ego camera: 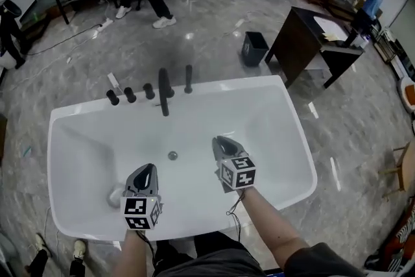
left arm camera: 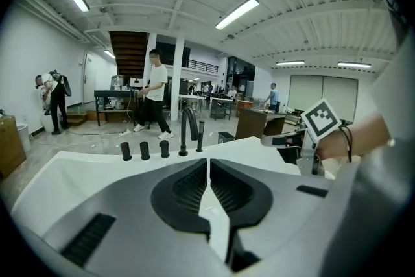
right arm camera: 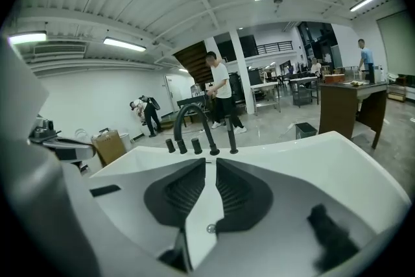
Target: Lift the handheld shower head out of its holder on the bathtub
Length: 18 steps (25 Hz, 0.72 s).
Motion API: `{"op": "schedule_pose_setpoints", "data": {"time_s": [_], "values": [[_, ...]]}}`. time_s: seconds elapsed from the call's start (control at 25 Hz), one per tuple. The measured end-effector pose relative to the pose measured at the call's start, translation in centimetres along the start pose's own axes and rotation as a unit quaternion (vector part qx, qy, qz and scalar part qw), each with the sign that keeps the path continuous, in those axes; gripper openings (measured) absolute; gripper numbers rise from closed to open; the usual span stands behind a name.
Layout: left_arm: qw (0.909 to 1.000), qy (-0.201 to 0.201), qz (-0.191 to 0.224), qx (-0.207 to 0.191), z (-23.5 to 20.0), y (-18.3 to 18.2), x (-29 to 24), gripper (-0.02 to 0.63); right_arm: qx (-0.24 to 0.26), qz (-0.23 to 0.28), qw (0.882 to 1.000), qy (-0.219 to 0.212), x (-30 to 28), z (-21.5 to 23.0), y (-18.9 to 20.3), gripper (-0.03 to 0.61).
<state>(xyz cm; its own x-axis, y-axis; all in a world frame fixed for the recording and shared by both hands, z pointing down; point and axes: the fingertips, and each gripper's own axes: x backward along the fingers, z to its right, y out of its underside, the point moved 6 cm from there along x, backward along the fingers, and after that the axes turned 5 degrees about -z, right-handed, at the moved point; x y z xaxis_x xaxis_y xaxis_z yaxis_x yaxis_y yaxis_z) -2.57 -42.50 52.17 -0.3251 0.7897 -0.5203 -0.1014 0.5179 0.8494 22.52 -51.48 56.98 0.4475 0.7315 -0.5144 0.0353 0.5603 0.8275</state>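
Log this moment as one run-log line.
stage: pre-grasp | left gripper: shut, empty, over bathtub | right gripper: shut, empty, over bathtub | shower head: upright in holder, untouched

Bathtub [ego camera: 293, 134]: smooth white shell, high gloss. Spout [ego camera: 164, 93], knobs [ego camera: 130, 95] and handheld shower head [ego camera: 189, 78]: matt black, probably coated metal. Floor [ego camera: 214, 42]: polished grey stone look, mirrors the lamps. Left gripper [ego camera: 148, 167] and right gripper [ego camera: 219, 140]: matt grey plastic, black ribbed pads [left arm camera: 185, 188]. Desk [ego camera: 299, 32]: dark wood.
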Motion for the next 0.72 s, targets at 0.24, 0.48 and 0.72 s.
{"op": "schedule_pose_setpoints", "data": {"time_s": [0.24, 0.48, 0.72], "values": [[0.9995, -0.025, 0.013, 0.015, -1.5, -1.5, -6.4, 0.025, 0.005, 0.001, 1.0, -0.013, -9.8, 4.7, -2.6, 0.077], [0.9984, -0.049, 0.011, 0.025, -4.7, -1.2, -12.3, 0.025, 0.025, 0.002, 1.0, -0.009, -20.5, 7.4, -4.1, 0.178], [0.998, -0.056, 0.011, 0.025, -7.1, -0.4, -17.0, 0.025, 0.064, 0.016, 0.998, 0.014, -29.8, 9.5, -4.9, 0.181]]}}
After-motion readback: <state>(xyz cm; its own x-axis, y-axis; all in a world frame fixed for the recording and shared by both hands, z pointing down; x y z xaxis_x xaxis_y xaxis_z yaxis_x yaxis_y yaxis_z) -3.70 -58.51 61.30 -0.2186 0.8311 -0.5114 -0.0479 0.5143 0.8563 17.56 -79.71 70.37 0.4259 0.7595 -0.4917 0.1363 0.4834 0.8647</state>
